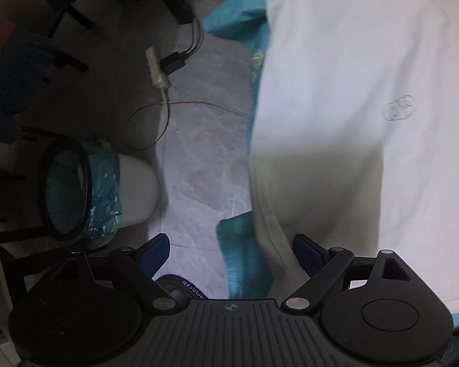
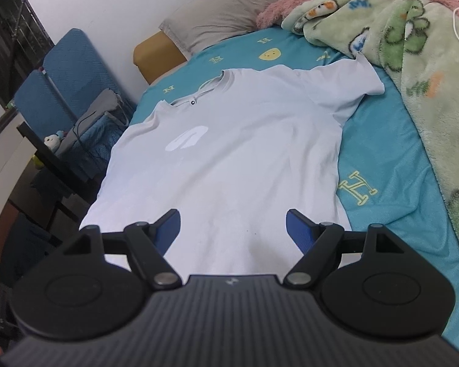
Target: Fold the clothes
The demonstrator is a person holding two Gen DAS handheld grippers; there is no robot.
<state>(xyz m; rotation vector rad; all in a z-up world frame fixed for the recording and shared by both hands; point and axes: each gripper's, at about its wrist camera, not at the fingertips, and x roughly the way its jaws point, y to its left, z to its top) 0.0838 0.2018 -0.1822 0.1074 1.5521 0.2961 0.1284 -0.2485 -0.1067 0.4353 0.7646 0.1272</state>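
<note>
The white T-shirt (image 2: 226,153) is lying flat, face up, on the bed's teal sheet (image 2: 382,159), its long axis running straight away from the right gripper (image 2: 232,229), collar farthest. That gripper is hovering over the hem with jaws apart and empty. The left gripper (image 1: 231,253), also spread and empty, is straddling the shirt's left edge (image 1: 352,122), which is hanging over the bedside above the grey tiled floor (image 1: 199,168) and a lined wastebasket (image 1: 76,189).

The left gripper (image 1: 231,252) and the right gripper (image 2: 232,229) look the same: each has 2 blue fingers on black arms with round silver screws. Each has a ribbed grey body between 2 big round black discs.
</note>
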